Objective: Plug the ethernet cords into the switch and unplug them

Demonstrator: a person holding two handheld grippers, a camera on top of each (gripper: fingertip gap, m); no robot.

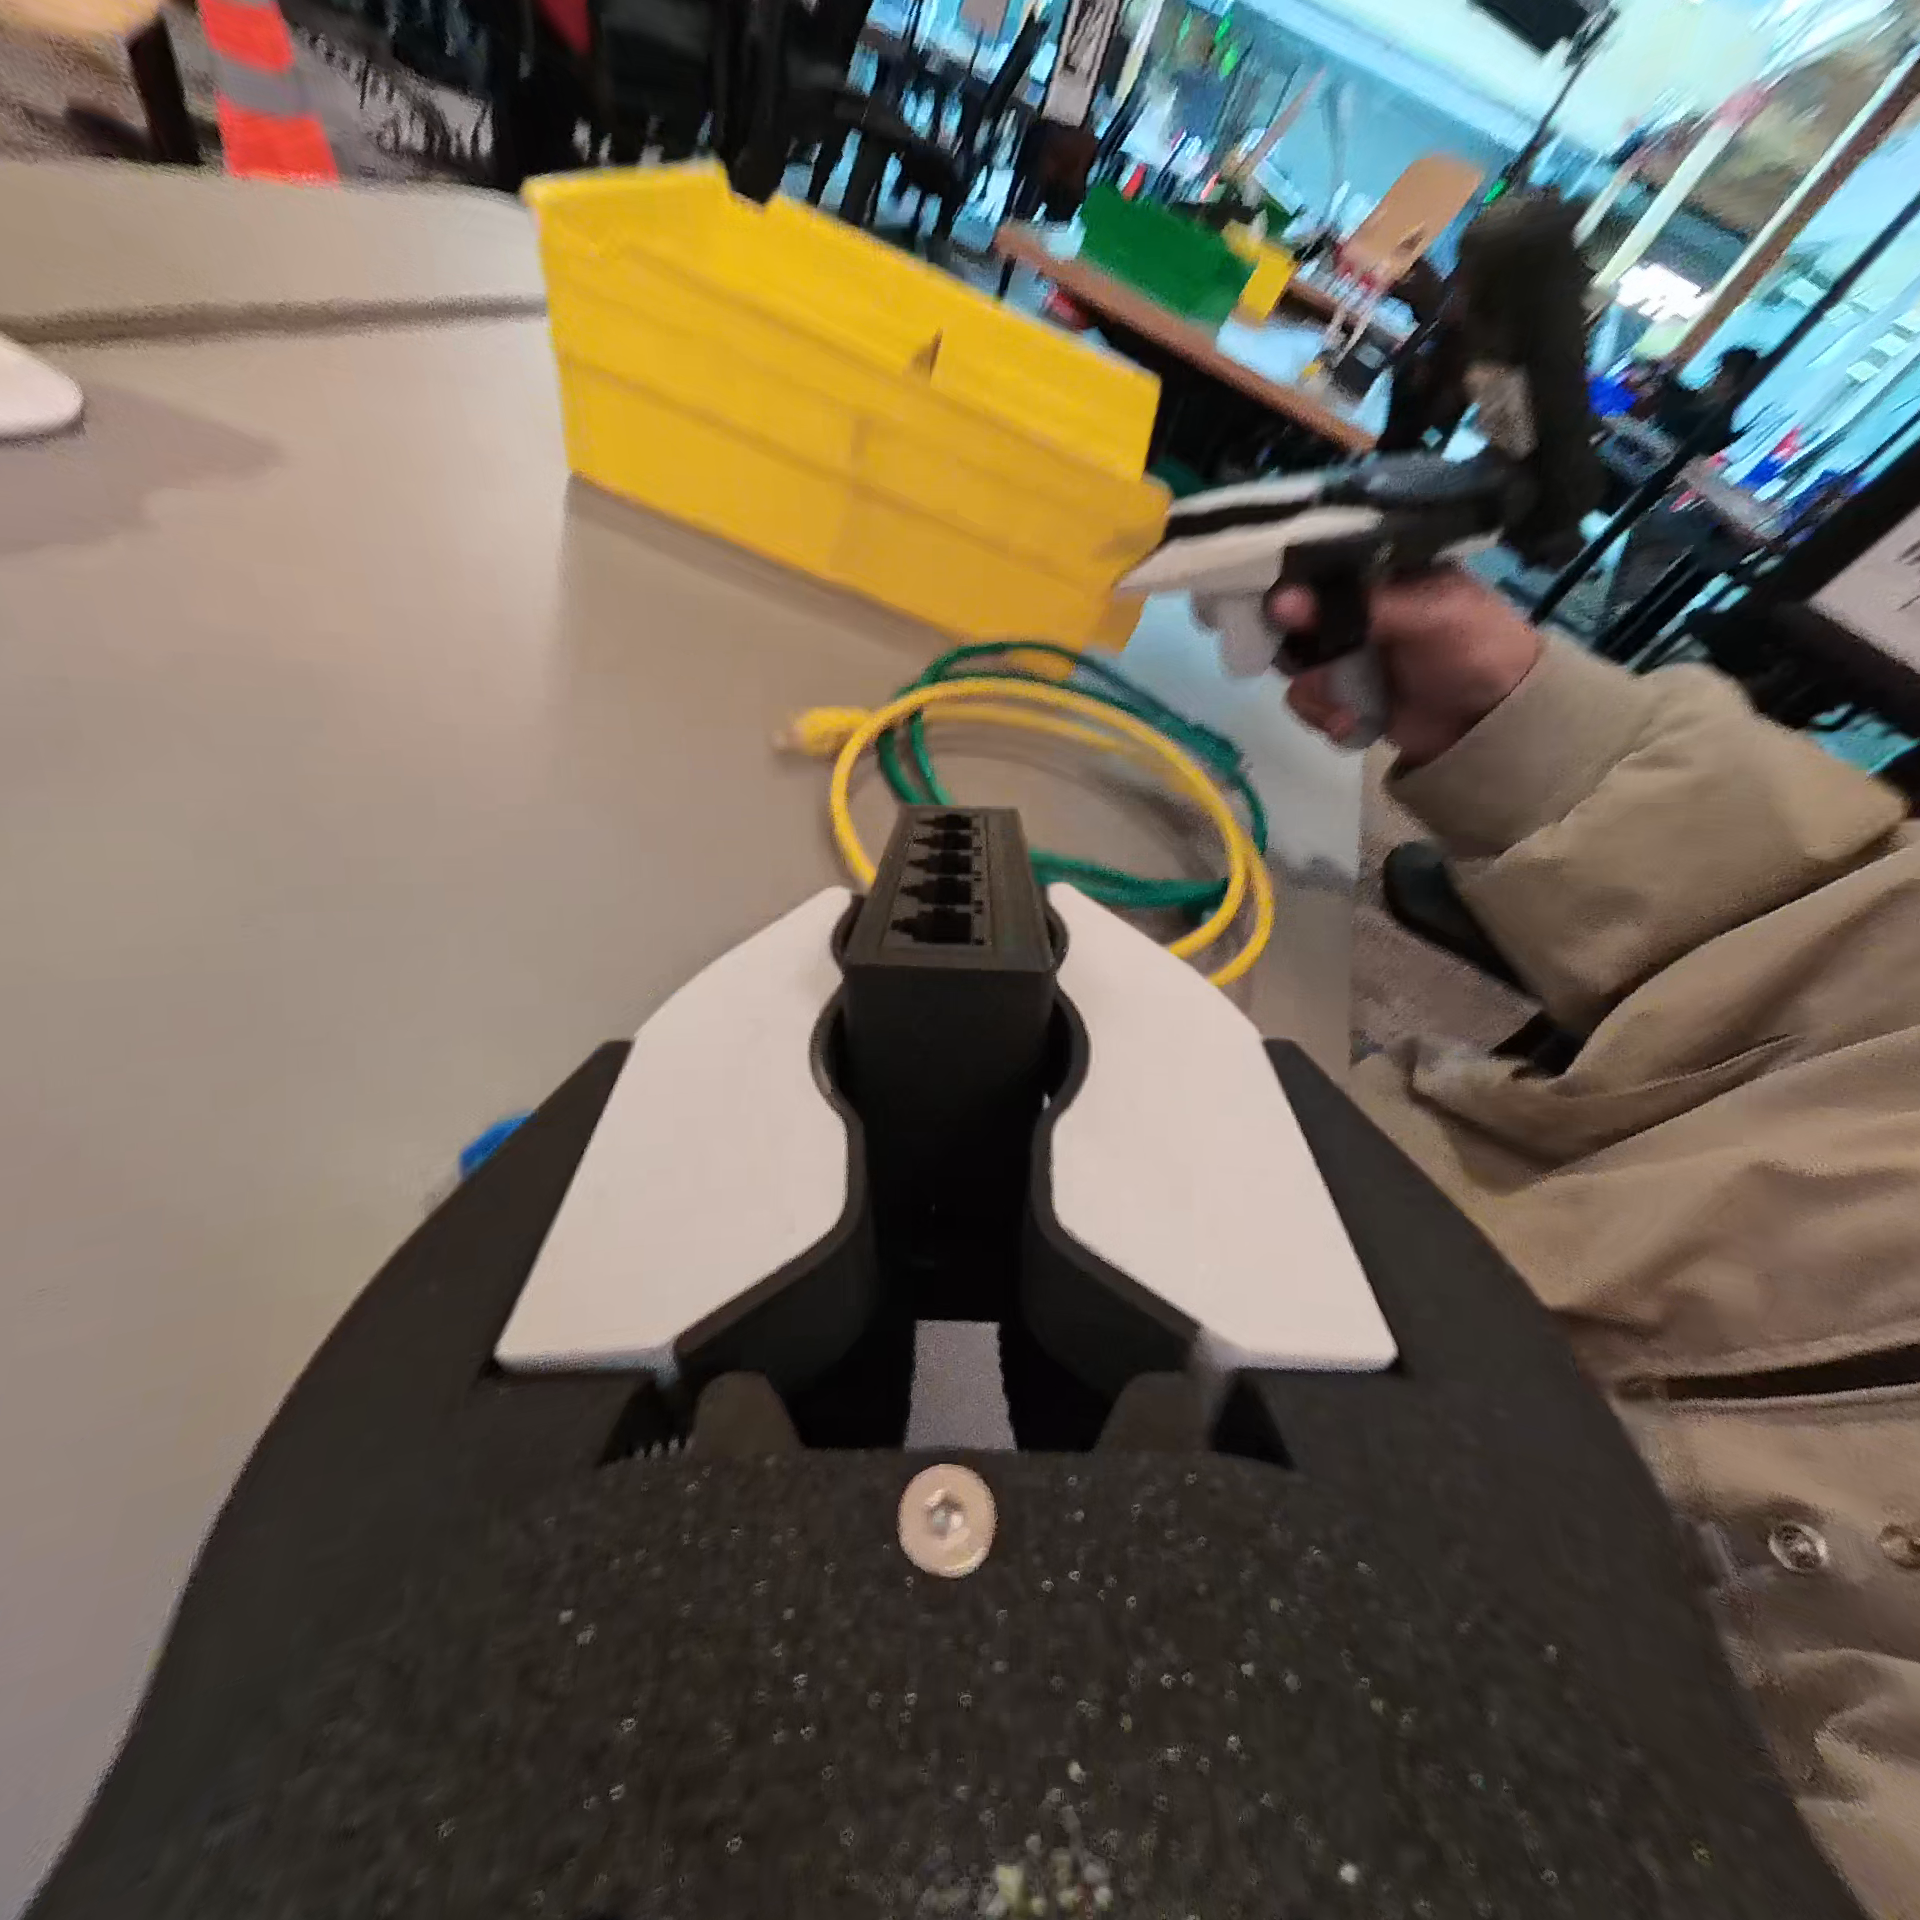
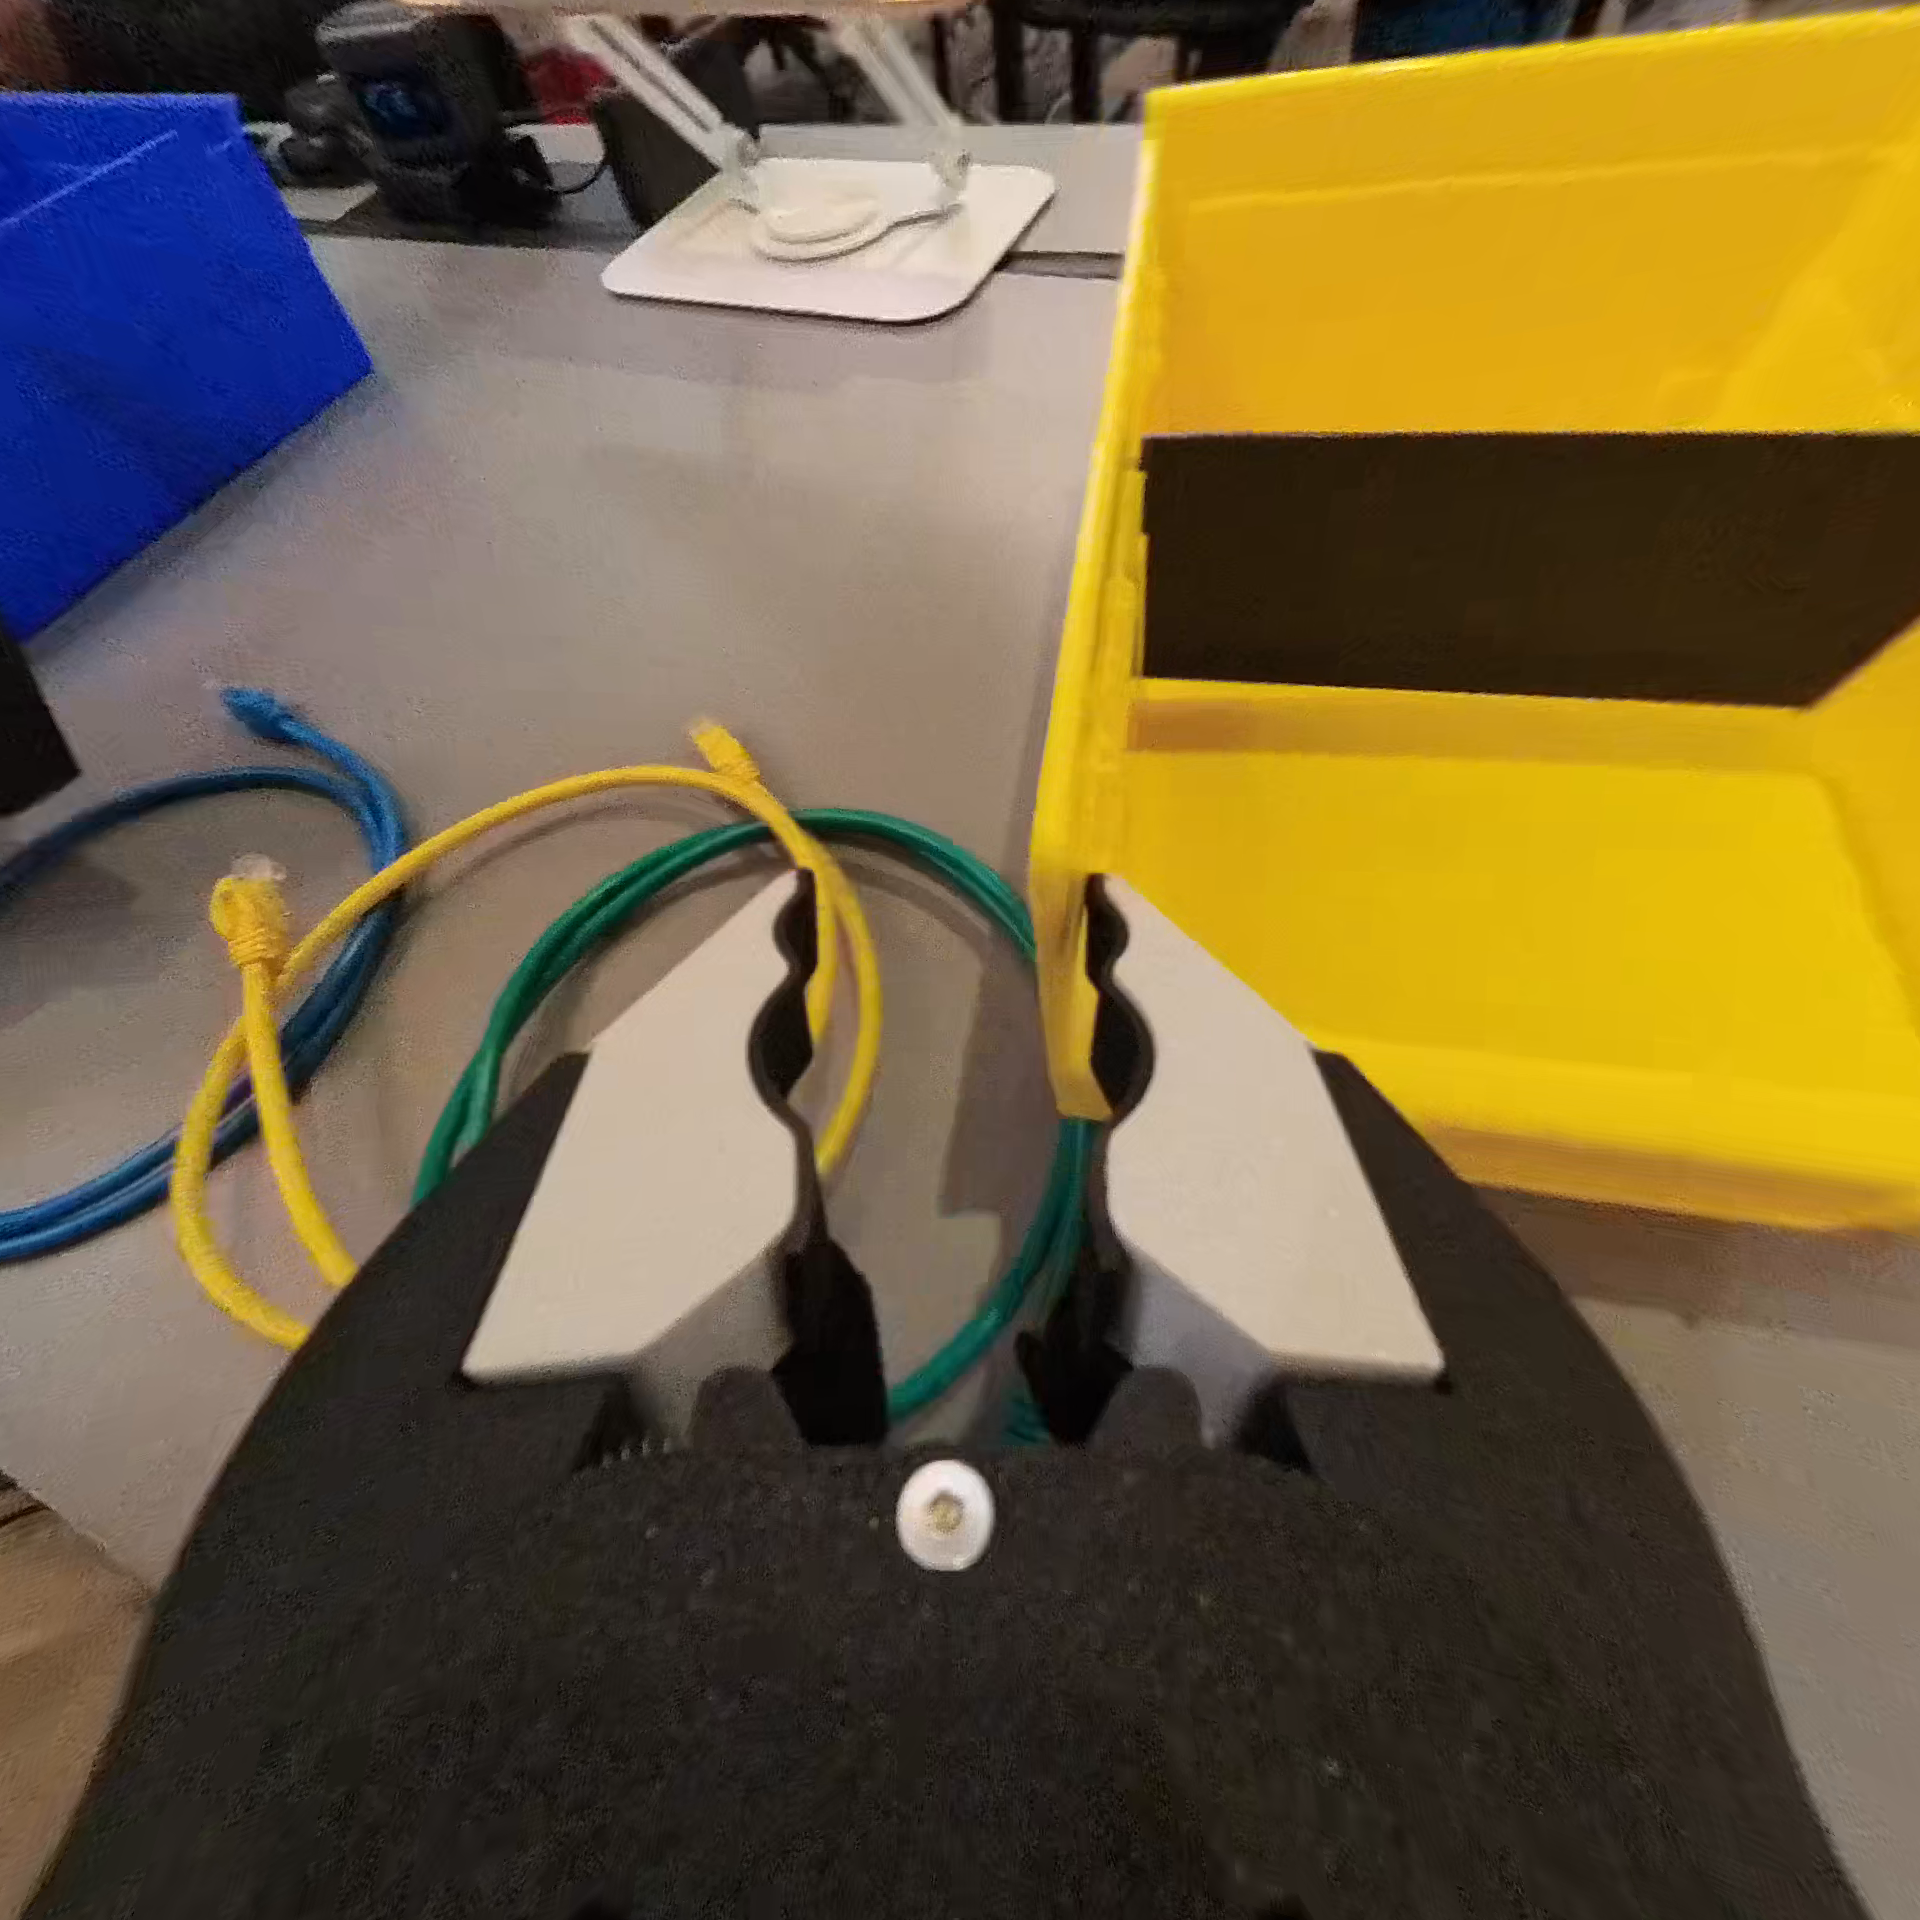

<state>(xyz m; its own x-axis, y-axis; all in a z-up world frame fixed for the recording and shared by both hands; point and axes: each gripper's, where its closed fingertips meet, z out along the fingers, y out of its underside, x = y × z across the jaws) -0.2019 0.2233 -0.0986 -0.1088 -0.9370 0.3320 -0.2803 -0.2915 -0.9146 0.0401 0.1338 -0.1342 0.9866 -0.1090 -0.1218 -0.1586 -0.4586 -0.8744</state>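
- Switch (image 1: pixel 951 935) clamped in left gripper (image 1: pixel 948 940), ports empty.
- Right gripper (image 2: pixel 940 997) spread wide, empty, over cords beside yellow bin (image 2: pixel 1507 831).
- Step judged: pre-plug; yellow cord (image 2: pixel 727 753) plug to be gripped next.

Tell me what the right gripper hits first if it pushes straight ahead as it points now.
Probably the looped yellow cord and green cord between the open right gripper fingers; the yellow bin corner sits at its right fingertip. Depth unclear.
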